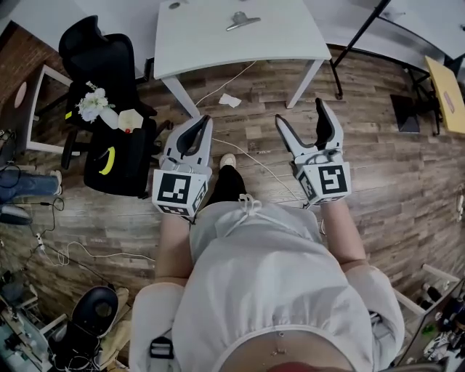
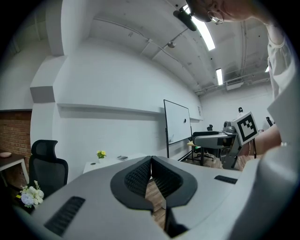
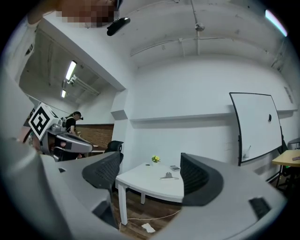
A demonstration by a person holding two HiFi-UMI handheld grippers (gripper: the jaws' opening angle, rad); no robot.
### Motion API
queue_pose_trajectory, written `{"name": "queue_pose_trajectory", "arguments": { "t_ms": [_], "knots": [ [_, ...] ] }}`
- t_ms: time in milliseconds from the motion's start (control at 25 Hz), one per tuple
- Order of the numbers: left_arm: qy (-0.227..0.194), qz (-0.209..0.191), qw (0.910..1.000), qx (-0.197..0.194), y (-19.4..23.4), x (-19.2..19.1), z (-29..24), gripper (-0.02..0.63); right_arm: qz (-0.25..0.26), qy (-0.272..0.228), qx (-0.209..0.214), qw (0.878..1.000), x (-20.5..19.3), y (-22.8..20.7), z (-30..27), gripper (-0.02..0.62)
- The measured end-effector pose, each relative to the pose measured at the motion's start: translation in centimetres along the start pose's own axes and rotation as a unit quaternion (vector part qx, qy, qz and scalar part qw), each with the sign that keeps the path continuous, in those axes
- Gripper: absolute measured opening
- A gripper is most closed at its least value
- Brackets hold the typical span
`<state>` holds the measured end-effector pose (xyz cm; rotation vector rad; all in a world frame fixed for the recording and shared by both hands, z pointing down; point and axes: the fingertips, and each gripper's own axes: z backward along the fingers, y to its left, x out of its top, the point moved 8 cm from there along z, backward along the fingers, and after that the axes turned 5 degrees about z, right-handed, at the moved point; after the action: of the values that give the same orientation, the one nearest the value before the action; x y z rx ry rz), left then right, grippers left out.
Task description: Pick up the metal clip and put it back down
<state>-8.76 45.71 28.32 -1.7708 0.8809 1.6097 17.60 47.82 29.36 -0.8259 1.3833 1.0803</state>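
The table (image 1: pixel 290 36) stands at 12 o'clock from the person, with the clip (image 1: pixel 242 20) on it toward the far edge. A paper scrap (image 1: pixel 229 100) lies on the floor (image 1: pixel 378 145) below its near edge. The chair (image 1: pixel 109 73) stands at 10 o'clock, with flowers (image 1: pixel 93 104) on it. The left gripper (image 1: pixel 205 118) and right gripper (image 1: pixel 299 110) are side by side, short of the table.

No readable text or labels anywhere

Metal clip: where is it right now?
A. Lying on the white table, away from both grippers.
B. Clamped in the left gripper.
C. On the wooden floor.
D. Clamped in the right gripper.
A: the metal clip lies on the white table, while the right gripper, jaws apart and empty, and the left gripper, jaws together, are over the floor short of it.
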Motion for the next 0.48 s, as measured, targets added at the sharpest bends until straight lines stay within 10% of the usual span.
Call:
{"name": "queue_pose_trajectory", "arguments": {
  "t_ms": [480],
  "knots": [
    [0.003,0.011,0.9999,-0.008,12.0,0.1,-9.7,0.018,-0.016,0.032,0.008,0.999,-2.5,-1.1,-14.9,0.407]
  ]
}}
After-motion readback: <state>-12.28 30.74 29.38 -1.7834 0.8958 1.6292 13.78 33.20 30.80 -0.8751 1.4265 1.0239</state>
